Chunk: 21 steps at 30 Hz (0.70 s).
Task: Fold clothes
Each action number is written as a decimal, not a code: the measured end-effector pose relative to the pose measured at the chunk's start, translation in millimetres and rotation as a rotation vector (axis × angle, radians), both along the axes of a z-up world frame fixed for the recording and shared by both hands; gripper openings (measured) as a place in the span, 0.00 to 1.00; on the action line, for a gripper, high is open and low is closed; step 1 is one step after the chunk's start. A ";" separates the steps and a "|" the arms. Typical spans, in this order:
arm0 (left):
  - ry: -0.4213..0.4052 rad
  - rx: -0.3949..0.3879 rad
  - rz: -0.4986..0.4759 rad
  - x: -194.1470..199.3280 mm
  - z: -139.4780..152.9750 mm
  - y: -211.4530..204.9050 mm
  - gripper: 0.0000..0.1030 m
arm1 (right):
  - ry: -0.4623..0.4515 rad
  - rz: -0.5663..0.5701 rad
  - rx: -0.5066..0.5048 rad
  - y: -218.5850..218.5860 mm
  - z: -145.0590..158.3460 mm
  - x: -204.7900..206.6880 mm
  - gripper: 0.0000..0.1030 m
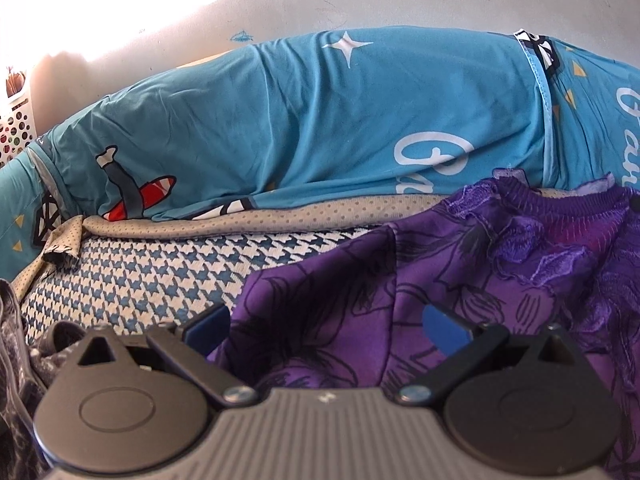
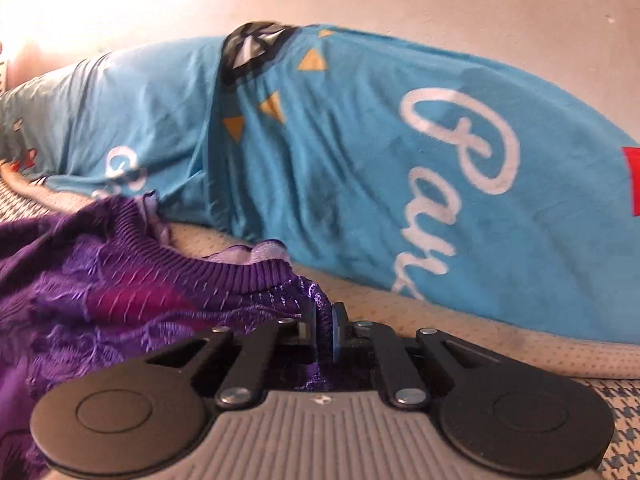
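A purple garment [image 1: 500,280] with a dark flower print and a ribbed collar lies on the bed. My left gripper [image 1: 328,332] is open over its left part, and the cloth bulges up between the blue pads [image 1: 208,326] without being pinched. In the right wrist view the same purple garment [image 2: 120,280] fills the lower left. My right gripper [image 2: 322,332] is shut on a fold of its lacy edge just right of the collar, with the cloth squeezed between the two pads.
A long blue pillow cover [image 1: 320,120] with white script and cartoon prints runs along the wall behind the garment. A beige dotted cloth [image 1: 240,218] and a blue-and-white houndstooth sheet [image 1: 140,276] cover the bed. A grey patterned cloth [image 1: 16,352] lies at the left, and a white basket [image 1: 14,128] stands further back.
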<state>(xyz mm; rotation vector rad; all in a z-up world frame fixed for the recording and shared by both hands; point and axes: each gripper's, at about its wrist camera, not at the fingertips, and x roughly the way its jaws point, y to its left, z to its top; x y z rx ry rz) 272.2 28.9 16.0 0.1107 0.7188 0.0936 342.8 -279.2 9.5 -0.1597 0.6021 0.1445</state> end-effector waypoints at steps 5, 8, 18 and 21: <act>0.065 -0.006 -0.027 3.5 -11.1 -3.8 1.00 | -0.008 -0.122 -0.079 1.3 -8.4 8.4 0.05; 0.106 0.034 -0.037 4.6 -19.8 -6.4 1.00 | 0.002 -0.144 -0.010 -7.8 0.9 3.4 0.15; 0.065 0.029 -0.035 -10.6 -3.2 -11.8 1.00 | -0.016 -0.211 0.128 -64.6 47.7 -66.7 0.36; 0.046 -0.007 -0.055 -20.4 6.2 -18.2 1.00 | -0.020 -0.253 0.175 -86.8 44.0 -89.4 0.49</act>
